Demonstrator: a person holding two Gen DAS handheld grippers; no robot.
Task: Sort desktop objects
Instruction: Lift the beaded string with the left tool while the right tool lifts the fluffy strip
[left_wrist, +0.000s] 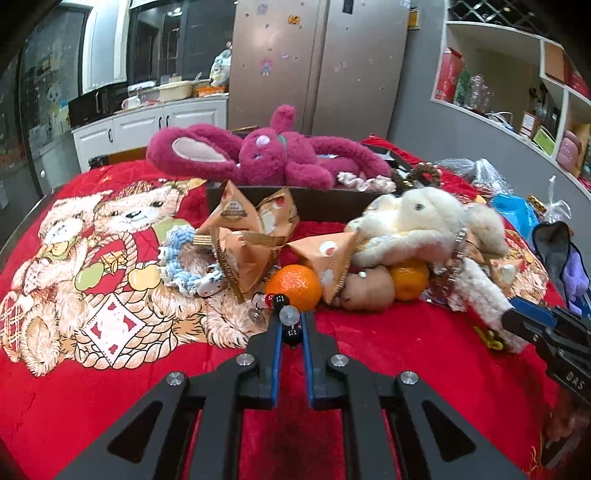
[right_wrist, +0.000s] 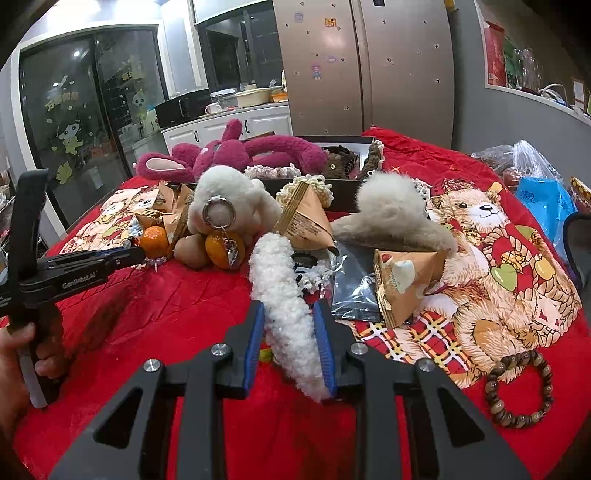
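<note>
A heap of small things lies on the red blanket (left_wrist: 110, 387): orange snack packets (left_wrist: 243, 236), two oranges (left_wrist: 293, 286), a white plush dog (left_wrist: 424, 221), a brown egg-shaped toy (left_wrist: 369, 291). My left gripper (left_wrist: 291, 317) is shut on a bead bracelet (left_wrist: 290, 325) with black and clear beads, right in front of the near orange. My right gripper (right_wrist: 290, 310) is shut on a white fuzzy strip (right_wrist: 284, 288) that lies along the blanket; it also shows at the right of the left wrist view (left_wrist: 517, 321).
A dark open box (left_wrist: 325, 199) stands behind the heap with a magenta plush rabbit (left_wrist: 266, 155) across it. A brown bead bracelet (right_wrist: 521, 387) lies at the right front. A grey foil bag (right_wrist: 354, 284) and plastic bags (right_wrist: 543, 199) lie to the right.
</note>
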